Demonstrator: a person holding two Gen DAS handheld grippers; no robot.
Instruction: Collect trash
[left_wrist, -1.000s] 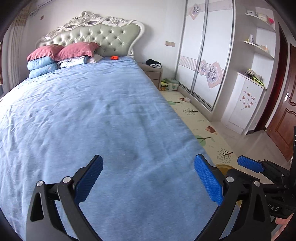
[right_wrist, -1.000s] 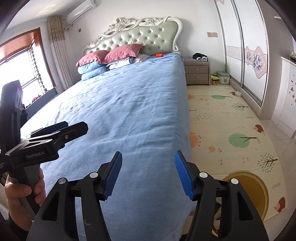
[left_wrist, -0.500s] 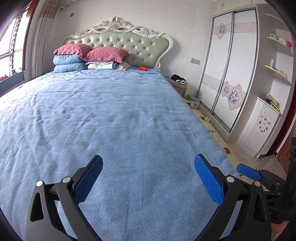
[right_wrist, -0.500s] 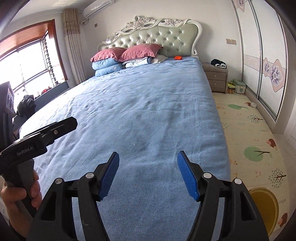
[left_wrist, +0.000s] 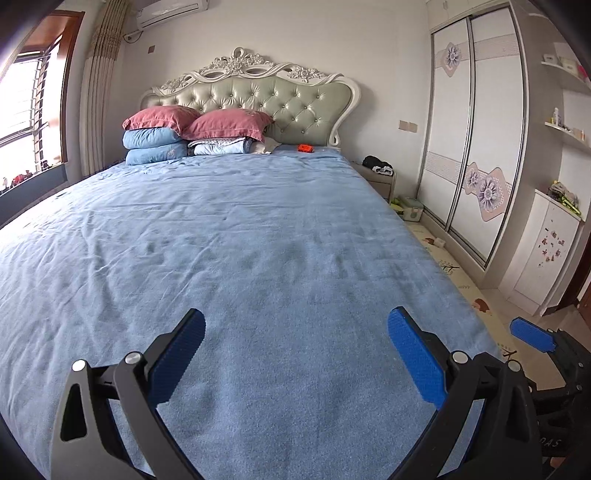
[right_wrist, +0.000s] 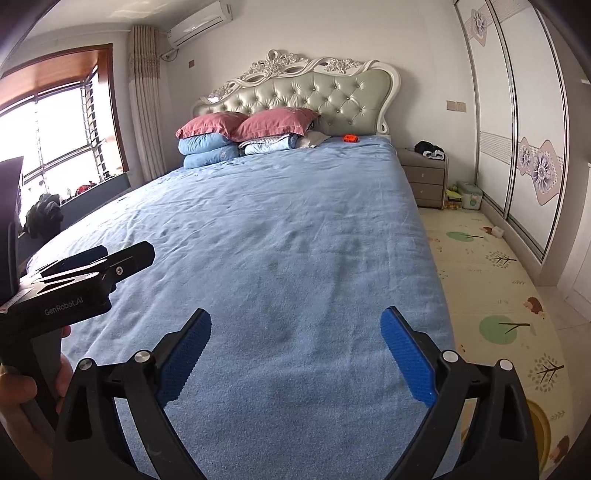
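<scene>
A small orange-red object (left_wrist: 305, 148) lies on the blue bed (left_wrist: 236, 236) near the headboard, right of the pillows; it also shows in the right wrist view (right_wrist: 350, 138). My left gripper (left_wrist: 295, 334) is open and empty above the foot of the bed. My right gripper (right_wrist: 295, 332) is open and empty above the bed's near right part. The left gripper's body (right_wrist: 81, 280) shows at the left of the right wrist view. A small white item (right_wrist: 498, 231) lies on the floor by the wardrobe.
Pink and blue pillows (left_wrist: 184, 136) are stacked at the headboard. A nightstand (right_wrist: 424, 177) with dark clothes stands right of the bed, with a green box (right_wrist: 469, 194) beside it. A patterned play mat (right_wrist: 491, 295) covers the floor. A sliding wardrobe (left_wrist: 476, 129) lines the right wall.
Both grippers have tilted up and swung left, bringing the window and headboard more into view. The right gripper has opened wider. The left stays open.
</scene>
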